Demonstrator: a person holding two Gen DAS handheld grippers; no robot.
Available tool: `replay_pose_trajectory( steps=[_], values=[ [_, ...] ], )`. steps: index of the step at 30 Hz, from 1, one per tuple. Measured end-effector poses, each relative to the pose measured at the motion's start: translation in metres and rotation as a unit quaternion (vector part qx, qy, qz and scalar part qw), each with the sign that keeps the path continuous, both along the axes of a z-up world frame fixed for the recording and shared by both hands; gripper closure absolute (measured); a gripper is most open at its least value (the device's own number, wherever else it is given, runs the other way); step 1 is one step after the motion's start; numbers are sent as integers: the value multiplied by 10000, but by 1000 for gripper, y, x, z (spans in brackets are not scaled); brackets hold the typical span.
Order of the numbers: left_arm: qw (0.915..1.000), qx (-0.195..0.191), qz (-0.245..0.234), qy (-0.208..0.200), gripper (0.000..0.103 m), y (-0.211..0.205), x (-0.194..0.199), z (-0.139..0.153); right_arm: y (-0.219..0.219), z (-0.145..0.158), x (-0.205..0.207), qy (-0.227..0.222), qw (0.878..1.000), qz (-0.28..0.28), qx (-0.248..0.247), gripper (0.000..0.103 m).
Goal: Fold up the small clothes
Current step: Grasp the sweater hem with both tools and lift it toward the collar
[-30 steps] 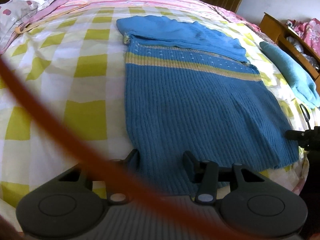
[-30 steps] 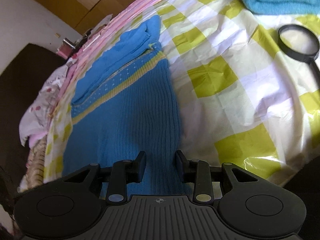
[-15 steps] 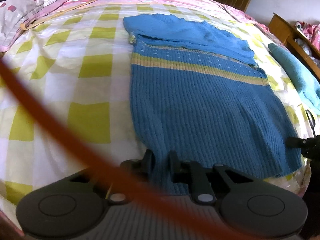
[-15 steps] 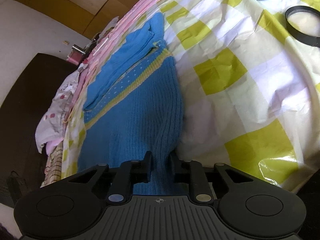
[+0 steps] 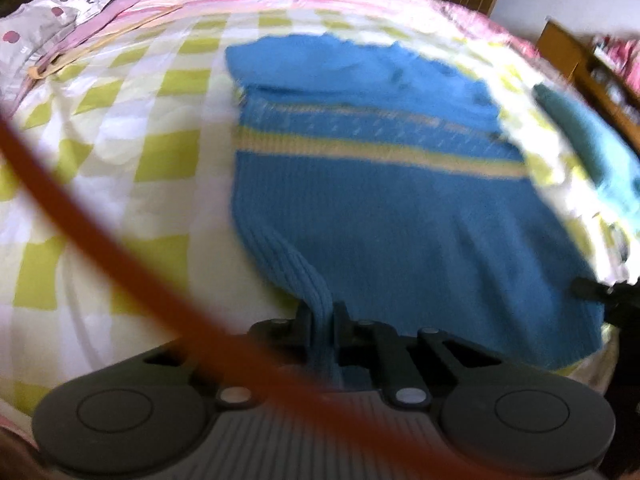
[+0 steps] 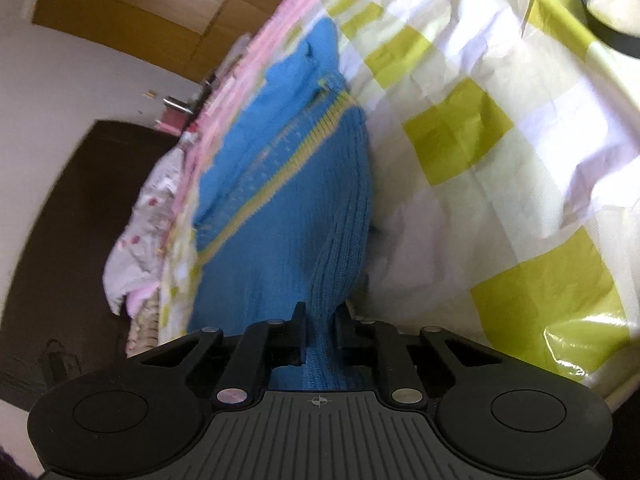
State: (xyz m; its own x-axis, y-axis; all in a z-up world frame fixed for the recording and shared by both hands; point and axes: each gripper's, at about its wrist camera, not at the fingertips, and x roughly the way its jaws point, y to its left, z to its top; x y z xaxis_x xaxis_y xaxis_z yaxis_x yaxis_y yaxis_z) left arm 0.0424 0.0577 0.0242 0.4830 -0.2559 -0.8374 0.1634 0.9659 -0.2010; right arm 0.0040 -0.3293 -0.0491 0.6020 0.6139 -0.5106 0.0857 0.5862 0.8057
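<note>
A blue knitted sweater [image 5: 384, 200] with a yellow stripe lies on the yellow-and-white checked bed cover [image 5: 120, 160], sleeves folded across its top. My left gripper [image 5: 322, 312] is shut on the sweater's near left hem corner, which rises off the bed. My right gripper [image 6: 322, 316] is shut on the sweater [image 6: 280, 208] at its near right hem corner, also lifted. The right gripper's tip shows in the left wrist view [image 5: 592, 290] at the far right.
A folded light blue cloth [image 5: 592, 152] lies on the bed right of the sweater. A black ring-shaped object [image 6: 612, 12] lies on the cover at the right. Pillows [image 5: 44, 20] sit at the far left. An orange cable [image 5: 100, 248] crosses the left wrist view.
Both grippers went from open around the hem to shut on it. They have since lifted the hem corners off the bed, and the views are blurred by motion.
</note>
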Motion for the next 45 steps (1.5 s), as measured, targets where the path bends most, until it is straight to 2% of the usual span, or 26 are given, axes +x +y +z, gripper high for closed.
replay_pose_trajectory(
  steps=[6, 9, 11, 14, 18, 25, 33, 45],
  values=[
    [9936, -1102, 14, -242, 87, 11, 13, 19, -12, 15, 4, -400, 9954, -406, 772, 91],
    [9860, -1611, 112, -417, 87, 20, 29, 25, -14, 26, 16, -471, 9913, -627, 1055, 91],
    [9781, -2011, 192, -496, 87, 27, 45, 26, -13, 35, 26, -519, 9904, -695, 1077, 92],
    [9698, -2337, 262, -645, 87, 35, 67, 29, -8, 53, 50, -636, 9897, -785, 1019, 92],
    [9589, -2683, 392, -833, 87, 47, 100, 31, -4, 65, 83, -742, 9859, -934, 1176, 92],
    [9463, -3019, 710, -919, 88, 67, 147, 13, 9, 72, 150, -751, 9861, -1085, 1009, 92],
    [9394, -3161, 1022, -850, 88, 79, 187, -6, 16, 58, 203, -510, 9851, -1348, 943, 92],
    [9369, -3193, 1254, -677, 88, 82, 211, -25, 18, 37, 236, -104, 9864, -1495, 673, 88]
  ],
)
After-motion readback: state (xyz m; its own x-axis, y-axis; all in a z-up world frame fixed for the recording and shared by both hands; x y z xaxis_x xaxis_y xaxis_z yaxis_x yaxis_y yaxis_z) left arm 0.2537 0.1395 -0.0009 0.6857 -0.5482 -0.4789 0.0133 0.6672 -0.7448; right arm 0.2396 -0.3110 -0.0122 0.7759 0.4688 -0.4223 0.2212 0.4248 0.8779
